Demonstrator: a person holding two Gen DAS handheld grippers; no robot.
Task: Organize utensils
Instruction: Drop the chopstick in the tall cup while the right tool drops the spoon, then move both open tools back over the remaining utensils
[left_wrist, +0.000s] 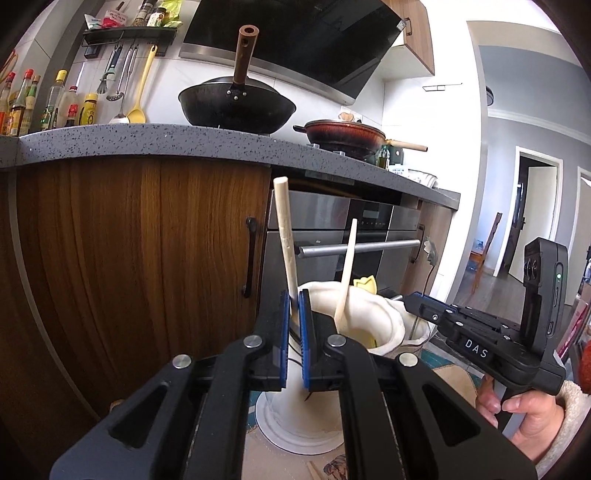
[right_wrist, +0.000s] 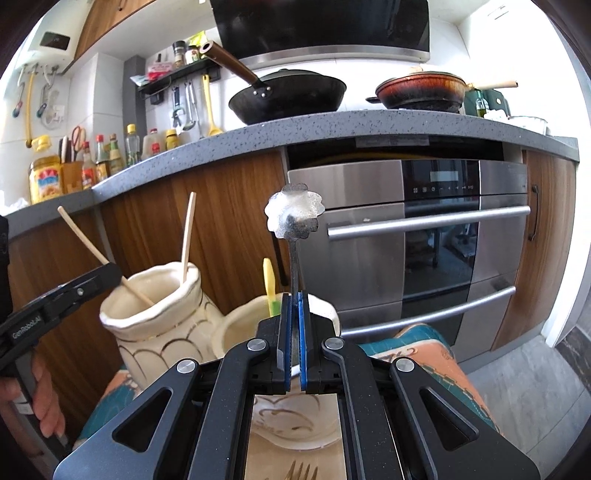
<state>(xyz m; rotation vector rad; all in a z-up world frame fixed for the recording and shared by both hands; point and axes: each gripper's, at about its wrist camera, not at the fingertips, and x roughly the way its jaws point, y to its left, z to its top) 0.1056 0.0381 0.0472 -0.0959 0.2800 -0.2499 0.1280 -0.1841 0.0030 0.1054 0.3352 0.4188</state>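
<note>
The left tool (left_wrist: 294, 325) has its blue pads nearly together, clamped on the lower shaft of a pale chopstick (left_wrist: 285, 236) that rises almost upright above the pads. Just ahead and to its right stands a cream ceramic vase (left_wrist: 364, 317) with a wavy rim; a second chopstick (left_wrist: 346, 273) leans inside it, tip against the near rim. In the right wrist view the held chopstick slants down into the vase's mouth (right_wrist: 147, 295) across its left rim.

The right tool (right_wrist: 294, 321) is closed tight on the thin stem of a metal spoon (right_wrist: 294, 214) with a scalloped, flower-shaped bowl, which stands upright straight above the pads. Directly ahead of this tool, touching the first vase's side, sits a lower cream vase (right_wrist: 236, 325) with a yellow utensil (right_wrist: 269, 282) poking up from it. Fork tines (right_wrist: 301, 472) lie below the tool, at the bottom edge of the view.

Both vases rest on a patterned cloth (right_wrist: 417, 350). Beyond them the wooden cabinet fronts (left_wrist: 129, 236) and a steel oven (right_wrist: 443, 229) close off the far side; open floor (right_wrist: 535, 387) lies to the right.
</note>
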